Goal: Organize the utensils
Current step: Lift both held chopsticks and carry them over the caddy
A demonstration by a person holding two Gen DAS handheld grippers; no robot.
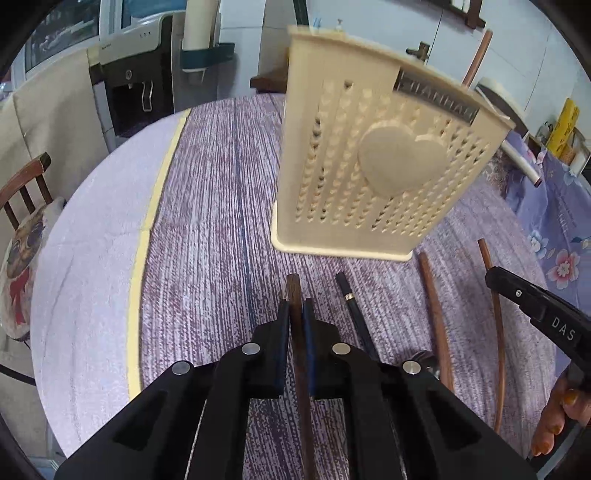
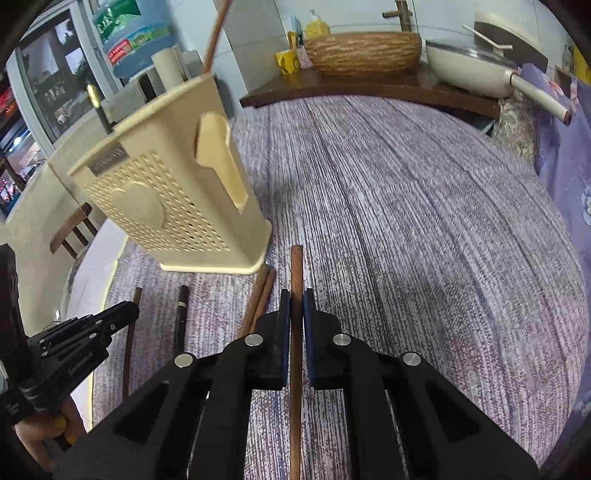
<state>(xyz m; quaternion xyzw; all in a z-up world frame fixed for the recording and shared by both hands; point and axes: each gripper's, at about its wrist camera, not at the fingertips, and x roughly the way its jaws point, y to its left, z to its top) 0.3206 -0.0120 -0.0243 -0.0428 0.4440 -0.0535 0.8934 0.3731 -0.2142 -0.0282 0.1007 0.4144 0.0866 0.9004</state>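
Note:
A cream perforated utensil holder (image 1: 369,166) (image 2: 166,192) with a raised heart stands upright on the purple tablecloth (image 1: 221,184). One brown stick (image 2: 216,33) stands in it. My left gripper (image 1: 295,304) is shut on a dark brown chopstick (image 1: 293,288), whose tip pokes out past the pads toward the holder's base. My right gripper (image 2: 296,295) is shut on a lighter brown chopstick (image 2: 296,266). Between the two grippers a black chopstick with a gold band (image 1: 349,299) (image 2: 181,314) and a brown pair (image 2: 262,295) lie on the cloth.
The round table's left edge carries a yellow tape strip (image 1: 155,206), with a wooden chair (image 1: 26,184) beyond it. A dark shelf behind the table holds a woven bowl (image 2: 364,51) and a white pan (image 2: 469,70). A flowered cloth (image 1: 561,229) lies at the right.

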